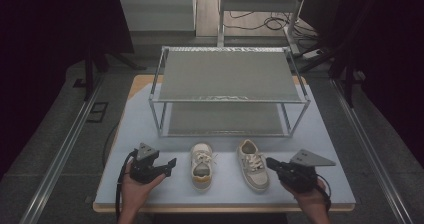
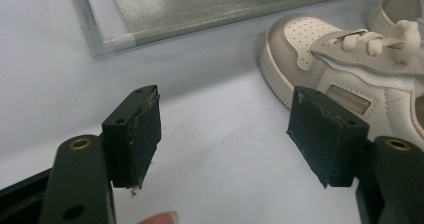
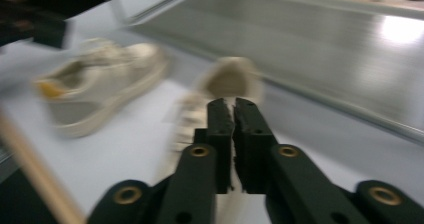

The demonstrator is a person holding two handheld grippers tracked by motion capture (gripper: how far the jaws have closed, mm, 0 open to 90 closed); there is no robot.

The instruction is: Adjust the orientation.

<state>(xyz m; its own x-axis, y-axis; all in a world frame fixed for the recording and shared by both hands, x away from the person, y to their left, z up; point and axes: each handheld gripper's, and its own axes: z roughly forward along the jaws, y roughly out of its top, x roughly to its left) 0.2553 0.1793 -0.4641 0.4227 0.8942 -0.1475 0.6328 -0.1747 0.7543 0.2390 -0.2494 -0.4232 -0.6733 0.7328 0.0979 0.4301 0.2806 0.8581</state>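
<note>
High view: both rack (image 1: pixel 230 76) shelves bare.

Both shoes (image 3: pixel 100 89) blur in the right gripper view; the left gripper view's right edge crops the near shoe (image 2: pixel 350 69)

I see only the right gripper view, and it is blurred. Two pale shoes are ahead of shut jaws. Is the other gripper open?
Observer: Yes. In the left gripper view the left gripper stands open, nothing between its pads.
Operator: Which shoe is nearer to it?
Observer: The left shoe, with a yellow heel, just beside it.
Operator: Where do the shoes point?
Observer: Toes toward the two-tier shoe rack; the right shoe lies close to the right gripper.
</note>
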